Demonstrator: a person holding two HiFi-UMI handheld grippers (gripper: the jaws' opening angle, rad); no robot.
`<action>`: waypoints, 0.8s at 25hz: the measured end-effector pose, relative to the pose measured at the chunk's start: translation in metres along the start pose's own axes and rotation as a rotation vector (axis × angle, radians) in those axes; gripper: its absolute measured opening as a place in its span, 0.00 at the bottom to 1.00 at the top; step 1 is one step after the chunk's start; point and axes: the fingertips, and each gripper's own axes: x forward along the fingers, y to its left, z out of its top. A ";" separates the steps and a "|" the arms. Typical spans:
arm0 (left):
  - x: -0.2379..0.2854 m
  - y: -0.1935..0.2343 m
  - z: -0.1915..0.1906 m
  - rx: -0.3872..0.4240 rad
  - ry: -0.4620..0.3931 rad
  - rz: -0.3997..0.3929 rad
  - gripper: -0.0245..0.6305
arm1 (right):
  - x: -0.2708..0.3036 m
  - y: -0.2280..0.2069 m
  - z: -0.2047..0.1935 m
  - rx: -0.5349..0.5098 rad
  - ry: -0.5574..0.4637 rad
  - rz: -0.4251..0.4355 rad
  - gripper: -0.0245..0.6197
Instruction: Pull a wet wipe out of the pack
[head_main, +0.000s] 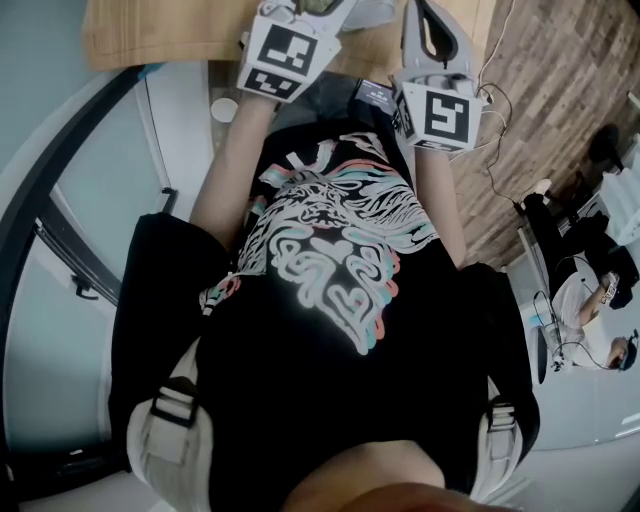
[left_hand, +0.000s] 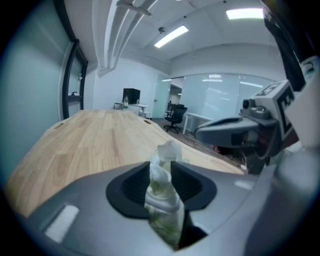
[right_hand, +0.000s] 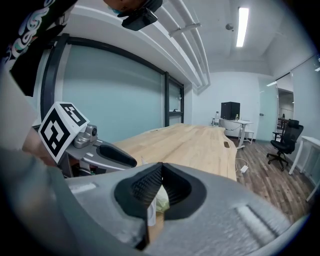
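A crumpled white and pale green wet wipe (left_hand: 162, 200) stands between the pads of my left gripper (left_hand: 161, 170). The jaws are slightly apart and the wipe sits loosely in the gap, its top poking past the tips. My right gripper (right_hand: 161, 172) has its pads meeting at the tips, with a thin white and pale green piece (right_hand: 161, 200) pinched lower down; I cannot tell what it is. In the head view only the marker cubes of the left (head_main: 283, 52) and right (head_main: 437, 115) grippers show, over the edge of the wooden table (head_main: 170, 35). No pack is clearly in view.
The long wooden table (left_hand: 90, 145) runs ahead of both grippers. A dark flat thing with white print (head_main: 375, 93) lies between the cubes. Wood floor with a cable (head_main: 500, 130) is at the right, office chairs (left_hand: 175, 117) at the far end, and another person (head_main: 590, 300) sits at the right.
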 end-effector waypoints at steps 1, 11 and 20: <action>0.002 -0.001 0.000 0.000 0.008 -0.006 0.19 | 0.002 -0.001 0.001 -0.001 -0.007 0.007 0.04; 0.015 -0.003 0.000 0.002 0.088 -0.037 0.18 | 0.018 -0.007 0.005 0.000 -0.009 0.033 0.04; 0.019 -0.003 -0.011 0.006 0.160 -0.040 0.09 | 0.031 -0.008 0.006 -0.007 -0.017 0.087 0.04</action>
